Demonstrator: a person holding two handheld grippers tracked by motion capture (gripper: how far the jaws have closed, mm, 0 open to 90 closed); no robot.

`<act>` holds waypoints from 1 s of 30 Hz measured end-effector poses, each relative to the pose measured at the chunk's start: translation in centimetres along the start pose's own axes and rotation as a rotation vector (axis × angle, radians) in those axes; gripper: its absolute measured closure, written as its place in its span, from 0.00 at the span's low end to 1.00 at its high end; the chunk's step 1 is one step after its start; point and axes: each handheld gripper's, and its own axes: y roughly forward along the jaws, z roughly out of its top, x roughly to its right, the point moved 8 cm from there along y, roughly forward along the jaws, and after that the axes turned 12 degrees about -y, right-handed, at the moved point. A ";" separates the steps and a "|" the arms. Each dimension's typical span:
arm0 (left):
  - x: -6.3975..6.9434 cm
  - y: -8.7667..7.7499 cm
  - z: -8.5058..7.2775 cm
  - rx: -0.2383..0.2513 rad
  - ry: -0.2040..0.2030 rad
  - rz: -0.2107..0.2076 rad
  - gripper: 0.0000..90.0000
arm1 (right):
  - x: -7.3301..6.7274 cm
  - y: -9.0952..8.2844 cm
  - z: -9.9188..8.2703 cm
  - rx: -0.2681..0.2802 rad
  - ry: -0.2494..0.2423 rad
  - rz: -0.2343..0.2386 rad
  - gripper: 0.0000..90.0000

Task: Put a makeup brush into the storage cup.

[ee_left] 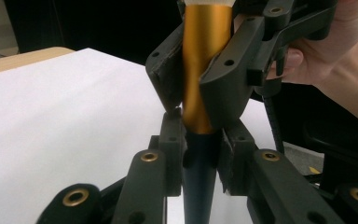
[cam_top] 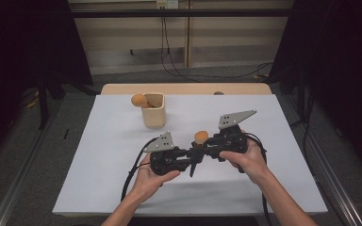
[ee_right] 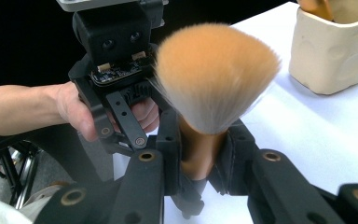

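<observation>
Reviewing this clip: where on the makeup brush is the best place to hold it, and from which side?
Grip the makeup brush on its rigid gold ferrule or dark handle, jaws closing from opposite sides across the stem. The fluffy bristles would crush. Both the right gripper and left gripper hold it this way.

Both forearms come in from the near edge of the table (cam_top: 122, 188) and meet over its middle, the two grippers facing each other tip to tip. The left hand (cam_top: 152, 175) cups the left gripper (cam_top: 192, 153) from below, its jaws pointing toward the right one. The right hand (cam_top: 245, 157) wraps the right gripper (cam_top: 201, 147) from the far side, fingers (ee_left: 292, 59) curled round its body. Both sets of jaws are closed on the same brush (ee_right: 212, 74): the left pair on its dark lower handle, the right pair on the gold part just under the bristles, above the table.
</observation>
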 end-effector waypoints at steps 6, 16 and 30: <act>0.0 0.0 0.0 -0.001 0.003 0.003 0.83 | 0.0 0.0 0.1 0.014 0.008 0.005 0.78; -0.3 -0.2 0.2 0.015 -0.005 0.011 0.82 | 0.2 -0.2 0.0 0.038 0.022 -0.017 0.62; -0.8 -0.9 0.3 0.021 -0.011 0.042 0.82 | 1.2 -1.9 -0.9 0.117 0.053 -0.091 0.10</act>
